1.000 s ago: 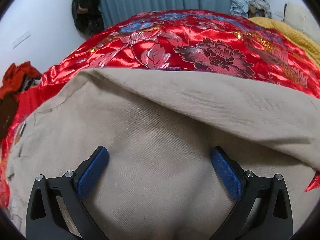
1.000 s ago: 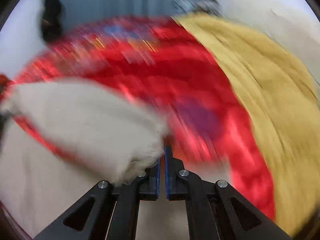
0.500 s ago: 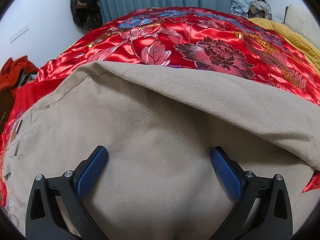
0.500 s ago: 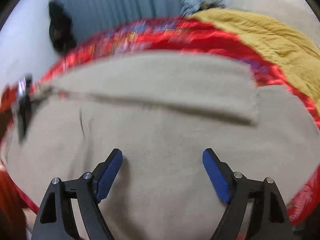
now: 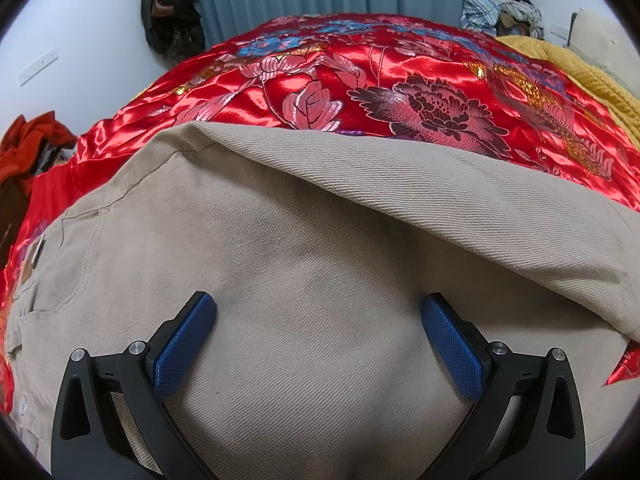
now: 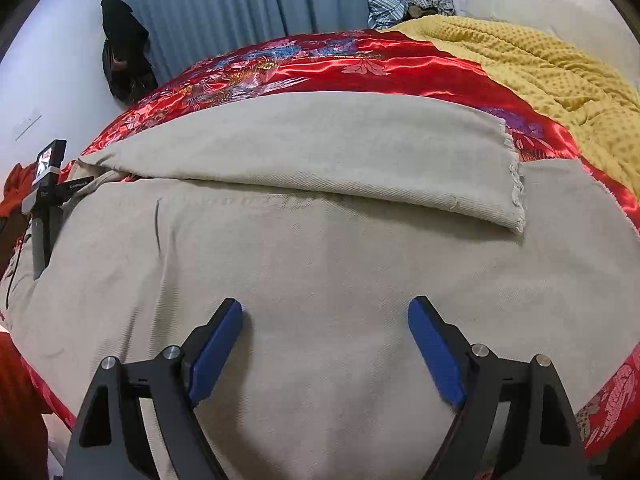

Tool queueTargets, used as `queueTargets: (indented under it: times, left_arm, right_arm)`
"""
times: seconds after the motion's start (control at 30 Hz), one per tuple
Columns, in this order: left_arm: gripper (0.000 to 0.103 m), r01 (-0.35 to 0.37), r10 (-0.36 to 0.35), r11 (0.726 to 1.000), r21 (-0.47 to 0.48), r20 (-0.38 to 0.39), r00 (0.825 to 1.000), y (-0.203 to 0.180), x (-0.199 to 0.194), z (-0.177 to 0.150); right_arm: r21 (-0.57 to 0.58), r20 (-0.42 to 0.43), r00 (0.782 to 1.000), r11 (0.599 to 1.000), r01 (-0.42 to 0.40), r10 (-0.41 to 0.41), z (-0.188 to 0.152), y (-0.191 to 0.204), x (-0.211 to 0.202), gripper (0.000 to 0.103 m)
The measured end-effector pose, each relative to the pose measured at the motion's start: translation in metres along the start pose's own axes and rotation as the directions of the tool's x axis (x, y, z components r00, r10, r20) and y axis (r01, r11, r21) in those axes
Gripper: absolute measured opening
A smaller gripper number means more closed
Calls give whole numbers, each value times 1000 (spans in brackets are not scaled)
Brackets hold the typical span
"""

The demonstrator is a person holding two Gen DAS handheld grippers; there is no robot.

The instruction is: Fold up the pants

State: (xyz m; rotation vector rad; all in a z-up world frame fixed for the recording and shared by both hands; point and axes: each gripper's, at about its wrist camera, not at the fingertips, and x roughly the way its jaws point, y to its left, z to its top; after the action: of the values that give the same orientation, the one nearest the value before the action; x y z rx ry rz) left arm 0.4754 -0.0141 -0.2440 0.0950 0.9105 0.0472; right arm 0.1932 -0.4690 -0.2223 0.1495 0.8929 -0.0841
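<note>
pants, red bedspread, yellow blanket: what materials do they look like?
Pants: beige woven cotton twill by the look, matte, with visible diagonal ribbing and a frayed hem.
Red bedspread: satin or brocade, silk or synthetic unclear; glossy highlights and woven floral motifs.
Yellow blanket: soft knit or fleece, matte, with a raised dotted texture.

The pants [image 6: 320, 248] lie on the embroidered bedspread [image 6: 360, 64], one leg [image 6: 304, 152] folded over the other toward 12 o'clock. A blanket [image 6: 540, 68] lies on the bed at 2 o'clock. Curtains [image 6: 240, 4] hang behind at 12 o'clock; the left gripper [image 6: 44, 200] sits at 9 o'clock.
</note>
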Motion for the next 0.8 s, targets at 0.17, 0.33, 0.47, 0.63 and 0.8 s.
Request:
queueTargets:
  times: [0.17,0.33,0.47,0.63,0.8]
  left_arm:
    - [103,0,0,1000,0,0,1000,0,0,0]
    - [103,0,0,1000,0,0,1000,1,0,0]
    - [103,0,0,1000,0,0,1000,0,0,0]
    - [103,0,0,1000,0,0,1000,1,0,0]
    - [103,0,0,1000,0,0,1000,0,0,0]
  right_arm:
    - [-4,0,1000,1000,1,-1,-2,2,-1,86]
    - [-3,-2,1000,1000,0,0,-3,4,-4,86]
    - [0,-2,1000,1000,-4,4,-4,5,-6,86]
    - [94,38,997,993,-66,62,-1,-10,-25,86]
    - [304,140,952,904,-302,271,4,-38,-52,86]
